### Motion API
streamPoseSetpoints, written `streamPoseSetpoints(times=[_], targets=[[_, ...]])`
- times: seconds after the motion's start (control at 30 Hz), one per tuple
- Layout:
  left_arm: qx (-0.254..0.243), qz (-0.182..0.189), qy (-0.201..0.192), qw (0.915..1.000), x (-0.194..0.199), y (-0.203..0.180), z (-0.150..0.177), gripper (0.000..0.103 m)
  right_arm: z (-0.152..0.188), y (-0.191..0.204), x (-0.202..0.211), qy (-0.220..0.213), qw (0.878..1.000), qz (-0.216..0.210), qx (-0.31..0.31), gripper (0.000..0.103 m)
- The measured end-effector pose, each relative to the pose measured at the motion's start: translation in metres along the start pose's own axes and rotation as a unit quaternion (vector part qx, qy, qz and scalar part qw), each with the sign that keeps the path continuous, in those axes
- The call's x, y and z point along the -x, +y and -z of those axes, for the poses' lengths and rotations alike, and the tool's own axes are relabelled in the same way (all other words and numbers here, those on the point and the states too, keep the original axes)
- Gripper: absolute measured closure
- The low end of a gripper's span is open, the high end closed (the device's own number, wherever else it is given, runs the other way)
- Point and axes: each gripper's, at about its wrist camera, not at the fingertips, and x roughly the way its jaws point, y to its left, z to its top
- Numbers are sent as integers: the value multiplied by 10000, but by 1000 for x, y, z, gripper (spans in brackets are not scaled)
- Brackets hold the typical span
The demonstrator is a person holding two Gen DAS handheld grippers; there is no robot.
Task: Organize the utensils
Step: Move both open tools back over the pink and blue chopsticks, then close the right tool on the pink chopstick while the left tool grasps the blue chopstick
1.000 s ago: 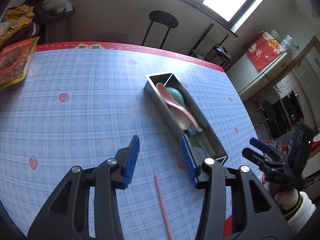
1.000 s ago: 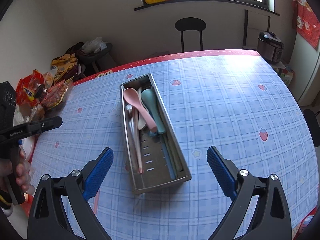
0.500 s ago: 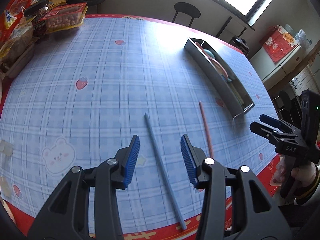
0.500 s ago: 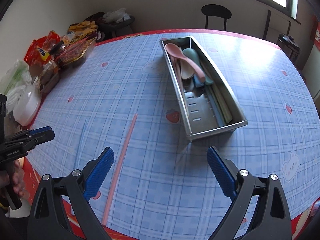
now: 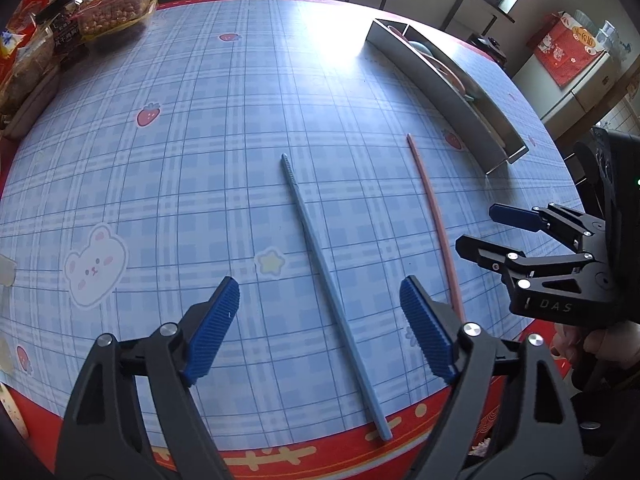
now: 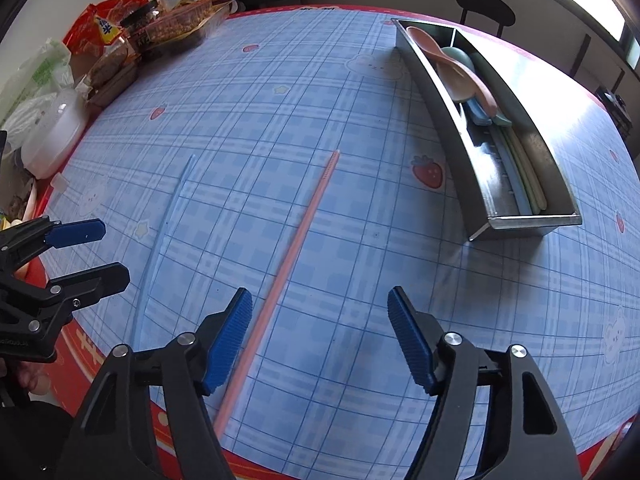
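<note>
A blue chopstick [image 5: 320, 264] and a pink chopstick [image 5: 434, 216] lie side by side on the blue checked tablecloth near its red front edge. My left gripper [image 5: 319, 286] hangs over the blue one. Its jaws are opening, with the stick between them and the pads off it. My right gripper [image 6: 319, 296] hovers over the pink chopstick [image 6: 296, 240]. Its jaws are closing, and the stick runs close to the left pad without being pressed. Each wrist view shows the other gripper: right gripper [image 5: 476, 226], left gripper [image 6: 114, 252]. The steel utensil tray [image 6: 520, 222] holds a pink spoon [image 6: 424, 42], a teal spoon and chopsticks.
Snack bags [image 6: 132, 36] and a white plastic container [image 6: 52, 136] crowd the table's far left side. A black stool [image 6: 484, 6] stands behind the table. The table's red front edge [image 5: 280, 456] runs just under both grippers.
Both grippers have pulled back from over the tray to the near edge and sunk lower over the two chopsticks. The left jaws have widened and the right jaws have narrowed.
</note>
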Motion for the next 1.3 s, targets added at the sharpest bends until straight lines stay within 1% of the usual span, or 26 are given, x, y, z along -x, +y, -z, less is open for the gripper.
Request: streamPoseSetpoints(times=[0.13, 0.2, 0.23, 0.33, 0.4, 0.53, 0.57, 0.63, 0.7, 0.8, 0.83, 0.87, 0.9, 0.97, 1.03, 1.07, 1.1, 1.17, 1.2, 1.3], targets=[[11, -141, 151, 9998, -7, 1, -1, 18, 0, 8, -8, 81, 9998, -53, 155, 46], [38, -184, 203, 9996, -10, 2, -1, 9, -2, 13, -11, 85, 9996, -40, 277, 50], [49, -222, 207, 9995, -11, 3, -1, 9, -3, 15, -13, 87, 9994, -35, 337, 51], [110, -304, 239, 9992, -13, 7, -1, 8, -6, 19, -14, 44, 9987, 46, 510, 61], [162, -332, 271, 9990, -14, 9, 0, 8, -7, 19, -14, 37, 9985, 48, 540, 70], [253, -367, 328, 9985, -18, 11, 0, 8, -7, 18, -14, 28, 9982, 89, 594, 79], [262, -369, 323, 9985, -18, 12, 0, 8, -7, 17, -13, 30, 9982, 93, 597, 84], [242, -371, 291, 9986, -17, 11, 0, 8, -6, 15, -12, 46, 9985, 27, 553, 88], [193, -328, 252, 9990, -15, 8, -1, 8, -3, 12, -11, 62, 9988, -45, 491, 94], [128, -221, 218, 9994, -12, 4, 0, 9, 1, 7, -9, 58, 9991, -113, 411, 97], [114, -181, 213, 9995, -11, 2, 0, 11, 3, 6, -8, 51, 9992, -120, 380, 97], [97, -155, 215, 9996, -10, 0, 0, 17, 3, 4, -8, 52, 9994, -112, 331, 97], [82, -127, 240, 9996, -11, -1, 0, 27, 5, 2, -7, 50, 9995, -99, 279, 97], [87, -70, 295, 9995, -12, -2, 1, 36, 6, -3, -6, 43, 9998, -72, 173, 97], [103, 21, 303, 9995, -12, -3, 3, 41, 8, -7, -4, 44, 9999, -77, 73, 97], [102, 58, 315, 9994, -12, -4, 4, 48, 10, -9, -4, 49, 9999, -82, 33, 97], [100, 91, 334, 9994, -12, -4, 5, 52, 11, -11, -3, 61, 9999, -92, -8, 97], [98, 145, 332, 9993, -12, -5, 6, 55, 13, -12, -3, 85, 9999, -119, -67, 97], [90, 171, 335, 9993, -12, -6, 7, 59, 14, -12, -3, 87, 9999, -120, -73, 97], [63, 191, 393, 9990, -14, -8, 8, 65, 17, -11, -2, 84, 9998, -136, -70, 97]])
